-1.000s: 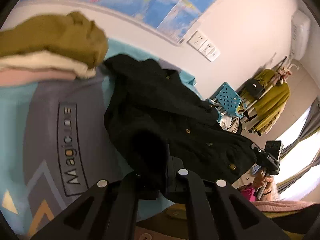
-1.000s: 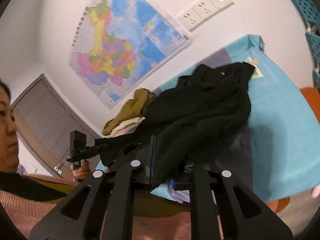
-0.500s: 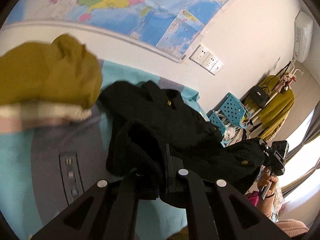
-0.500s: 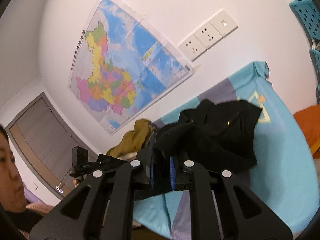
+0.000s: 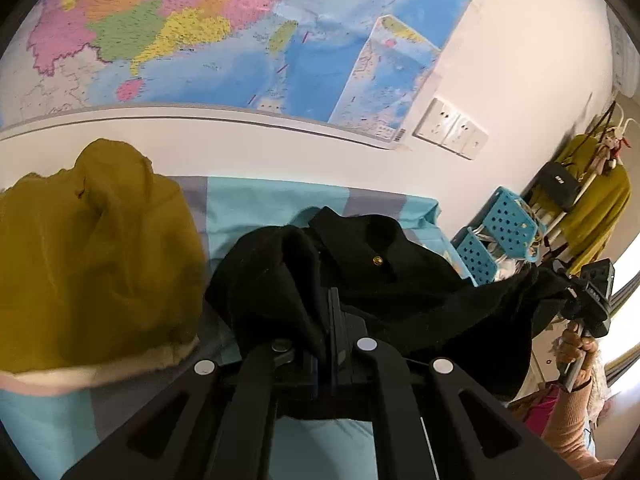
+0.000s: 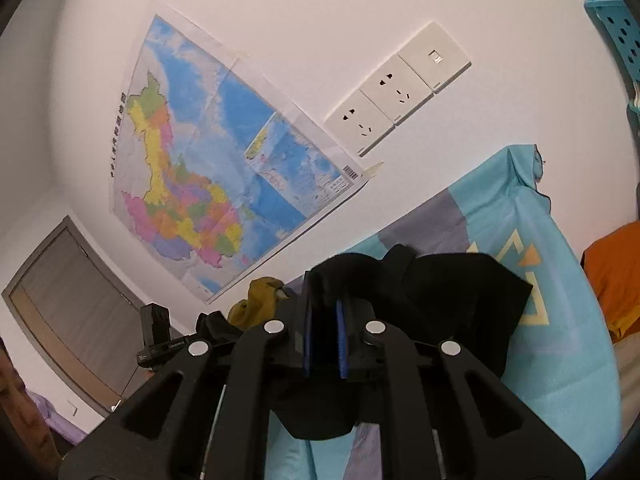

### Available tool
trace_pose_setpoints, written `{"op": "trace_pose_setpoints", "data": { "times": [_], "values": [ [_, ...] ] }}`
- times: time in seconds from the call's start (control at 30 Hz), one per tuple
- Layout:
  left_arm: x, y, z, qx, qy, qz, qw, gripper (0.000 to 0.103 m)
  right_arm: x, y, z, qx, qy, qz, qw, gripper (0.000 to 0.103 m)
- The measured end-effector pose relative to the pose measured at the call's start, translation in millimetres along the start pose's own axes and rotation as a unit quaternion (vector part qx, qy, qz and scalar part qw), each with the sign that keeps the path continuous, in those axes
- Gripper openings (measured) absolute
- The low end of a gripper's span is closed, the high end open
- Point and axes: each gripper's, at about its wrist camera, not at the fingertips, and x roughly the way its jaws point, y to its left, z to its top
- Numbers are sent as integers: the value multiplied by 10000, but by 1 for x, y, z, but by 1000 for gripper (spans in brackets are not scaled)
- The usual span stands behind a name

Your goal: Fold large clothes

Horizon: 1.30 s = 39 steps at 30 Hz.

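A black garment (image 5: 384, 264) with small gold buttons is bunched on the teal and grey bedsheet (image 5: 256, 208) near the wall. My left gripper (image 5: 332, 304) is shut on one edge of it, with cloth draped over the fingers. The garment stretches right to my right gripper (image 5: 588, 292), held by a hand. In the right wrist view, the right gripper (image 6: 322, 296) has its blue pads pressed on a fold of the black garment (image 6: 460, 300), whose rest hangs onto the bedsheet (image 6: 560, 320). The left gripper (image 6: 156, 332) shows at the far left.
A pile of folded clothes (image 5: 96, 256), mustard on top of cream and pink, lies close on the left. A wall map (image 5: 224, 40) and sockets (image 5: 448, 128) are straight ahead. Blue baskets (image 5: 500, 236) and a clothes rack (image 5: 592, 192) stand right. An orange item (image 6: 616, 276) lies right.
Both grippers have risen and moved toward the wall, carrying the black garment's near edge over its far part. The mustard pile is now nearer on the left.
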Motion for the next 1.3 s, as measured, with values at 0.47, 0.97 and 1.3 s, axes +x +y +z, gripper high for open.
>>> {"op": "trace_pose_setpoints", "data": {
  "times": [0.47, 0.97, 1.3],
  "values": [
    [60, 15, 55, -112, 320, 237, 9991, 3, 62, -51, 43, 543, 176, -482, 9972, 9],
    [193, 47, 62, -367, 1246, 978, 9867, 11, 147, -135, 26, 1011, 974, -1682, 9757, 36],
    [103, -1, 42, 731, -192, 932, 9928, 68, 133, -37, 0, -1014, 986, -1567, 9775, 70]
  ]
}}
